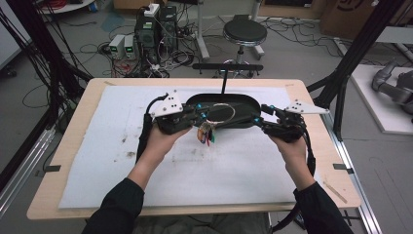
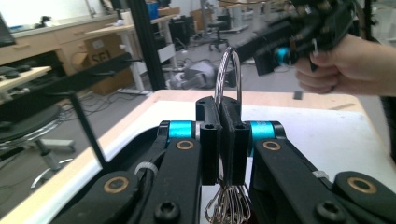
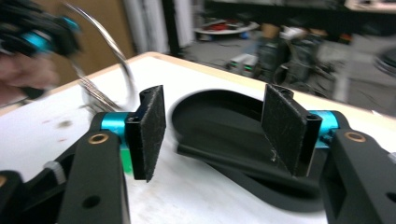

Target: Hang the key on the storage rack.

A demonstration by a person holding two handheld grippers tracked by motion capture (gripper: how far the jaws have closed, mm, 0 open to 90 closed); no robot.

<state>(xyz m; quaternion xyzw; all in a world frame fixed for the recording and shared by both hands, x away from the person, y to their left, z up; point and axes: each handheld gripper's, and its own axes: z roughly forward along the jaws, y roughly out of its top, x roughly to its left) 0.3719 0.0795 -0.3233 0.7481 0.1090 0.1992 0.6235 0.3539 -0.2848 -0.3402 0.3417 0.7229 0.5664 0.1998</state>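
While the left gripper (image 2: 223, 140) clamps a thin silver wire ring (image 2: 228, 74) of clips, the right gripper (image 3: 212, 130) gapes wide, empty.
Both hover over the black oval tray (image 1: 246, 103) on the white-padded table (image 1: 97, 161), ring between them.

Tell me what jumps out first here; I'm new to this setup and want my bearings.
At the middle of the white-padded table, the left tongs are clamped on a wire ring with small coloured clips dangling below it. Just behind sits a black oval tray, and the right tongs stand wide open facing it.
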